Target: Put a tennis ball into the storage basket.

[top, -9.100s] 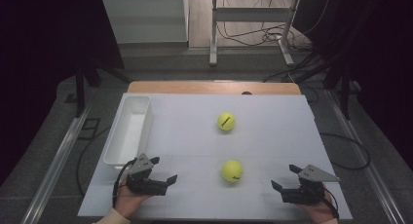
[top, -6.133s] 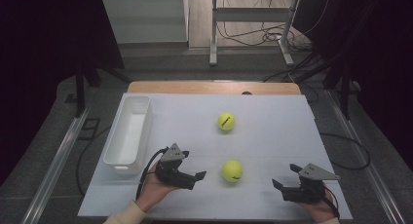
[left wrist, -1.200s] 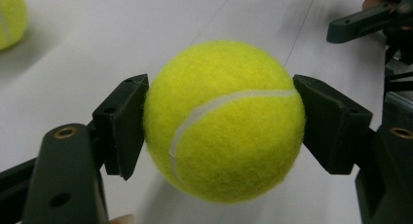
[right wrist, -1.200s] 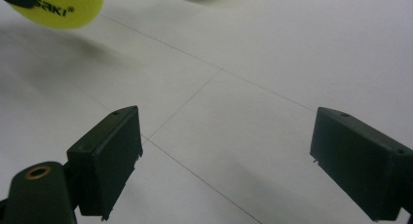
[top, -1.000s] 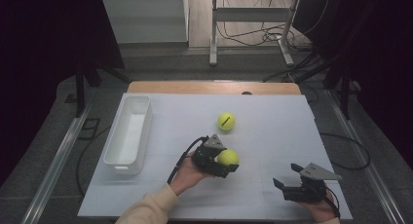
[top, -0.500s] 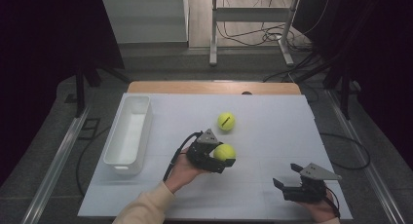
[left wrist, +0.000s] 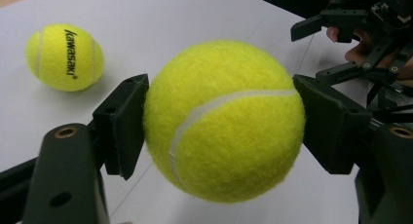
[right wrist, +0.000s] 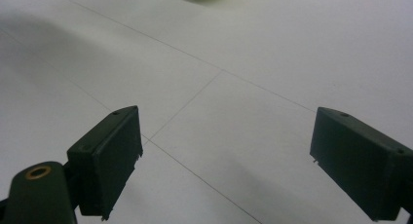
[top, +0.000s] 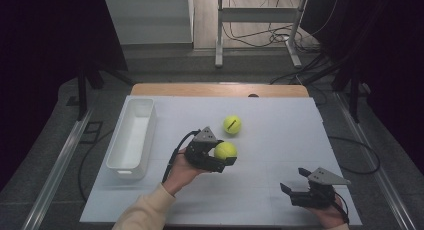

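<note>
Tennis ball is clamped between the left gripper jaws, lifted off the table, right of the white bin. Bin lies leftward. Right gripper is seen spread, empty, farther from bin.

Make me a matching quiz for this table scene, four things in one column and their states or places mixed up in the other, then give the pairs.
Things:
1. left hand-held gripper
2. right hand-held gripper
3. ball with black lettering
4. white bin

States or places:
A. lying free on the white table
B. open, nothing between its jaws
C. standing along the table's left edge
D. shut on a tennis ball, lifted off the table

Pairs: 1-D, 2-B, 3-A, 4-C
</note>
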Tool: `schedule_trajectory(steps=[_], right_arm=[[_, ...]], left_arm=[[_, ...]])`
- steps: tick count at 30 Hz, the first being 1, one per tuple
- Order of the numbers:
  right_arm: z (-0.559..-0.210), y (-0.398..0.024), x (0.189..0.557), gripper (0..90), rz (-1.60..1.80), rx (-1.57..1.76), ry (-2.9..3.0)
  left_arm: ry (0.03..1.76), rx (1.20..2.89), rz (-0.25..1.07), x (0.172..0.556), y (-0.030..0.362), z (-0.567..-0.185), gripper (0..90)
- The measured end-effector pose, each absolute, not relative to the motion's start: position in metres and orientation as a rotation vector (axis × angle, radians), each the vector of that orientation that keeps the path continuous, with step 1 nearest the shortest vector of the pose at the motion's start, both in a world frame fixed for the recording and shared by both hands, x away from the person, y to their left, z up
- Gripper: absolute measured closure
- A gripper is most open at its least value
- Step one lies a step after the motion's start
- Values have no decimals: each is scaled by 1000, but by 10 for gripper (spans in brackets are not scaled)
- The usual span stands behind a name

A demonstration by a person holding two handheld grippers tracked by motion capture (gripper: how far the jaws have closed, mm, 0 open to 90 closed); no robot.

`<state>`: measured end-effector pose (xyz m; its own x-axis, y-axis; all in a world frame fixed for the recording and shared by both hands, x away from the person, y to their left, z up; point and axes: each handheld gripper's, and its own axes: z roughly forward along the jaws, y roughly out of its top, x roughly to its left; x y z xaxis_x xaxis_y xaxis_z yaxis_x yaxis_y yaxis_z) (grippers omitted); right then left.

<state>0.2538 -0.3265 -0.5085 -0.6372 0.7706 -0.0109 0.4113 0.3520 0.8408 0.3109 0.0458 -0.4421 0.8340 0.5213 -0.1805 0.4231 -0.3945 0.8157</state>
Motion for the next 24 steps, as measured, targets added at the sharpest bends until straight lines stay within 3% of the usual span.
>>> schedule_trajectory(steps=[24], right_arm=[[-508,-326,254,122,1201,1034,2213]], left_arm=[[736,1978,178,313,71,-426,259]])
